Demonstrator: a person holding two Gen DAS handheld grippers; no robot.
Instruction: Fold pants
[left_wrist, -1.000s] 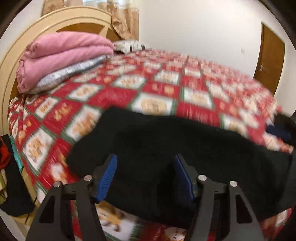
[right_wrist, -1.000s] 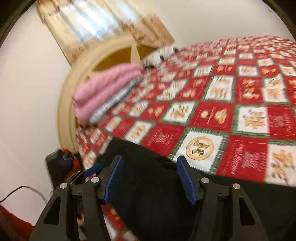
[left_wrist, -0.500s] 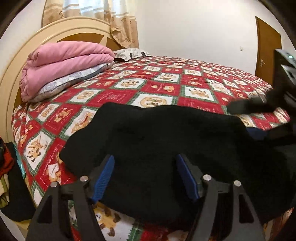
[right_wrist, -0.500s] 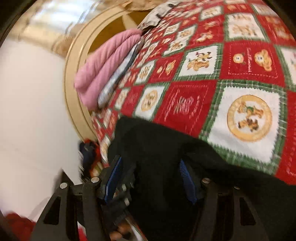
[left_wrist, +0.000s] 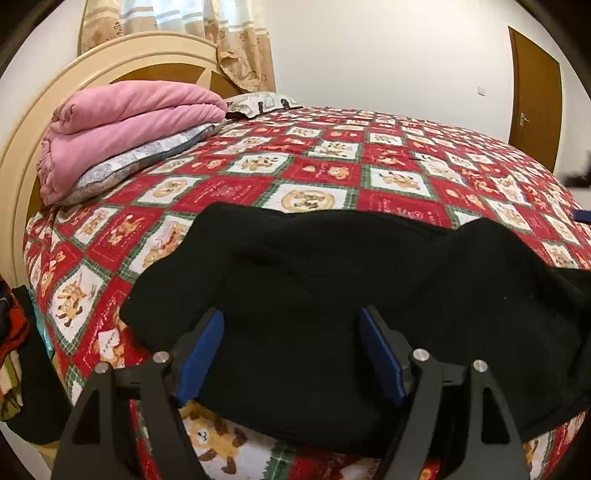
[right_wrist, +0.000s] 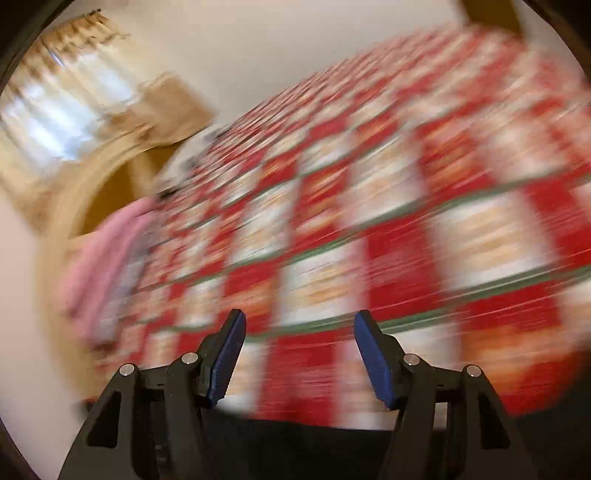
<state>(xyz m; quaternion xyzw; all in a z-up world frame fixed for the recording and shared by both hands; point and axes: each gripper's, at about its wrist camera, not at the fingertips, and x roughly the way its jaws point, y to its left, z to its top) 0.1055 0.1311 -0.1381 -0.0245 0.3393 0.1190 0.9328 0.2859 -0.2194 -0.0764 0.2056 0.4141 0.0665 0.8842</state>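
Note:
Black pants (left_wrist: 332, 288) lie in a folded heap across the near edge of the bed's red checked cover (left_wrist: 325, 170). My left gripper (left_wrist: 291, 314) hangs just over the heap's near part, and its jaws are opening. The blue pads (left_wrist: 207, 350) stand wide apart over the cloth and press on nothing. The right wrist view is smeared by motion. There my right gripper (right_wrist: 299, 315) stands open over the cover, with nothing between its fingers. Only a dark strip of the pants (right_wrist: 295, 443) shows, below it.
A folded pink blanket (left_wrist: 122, 122) lies on a grey pillow (left_wrist: 147, 158) against the cream headboard (left_wrist: 22, 155) at the far left. A brown door (left_wrist: 533, 92) is at the back right. Other clothes (left_wrist: 14, 332) hang beside the bed's left corner.
The left jaws have spread wider over the pants. The right gripper has swung off the pants and out over the bed cover, and its view has blurred.

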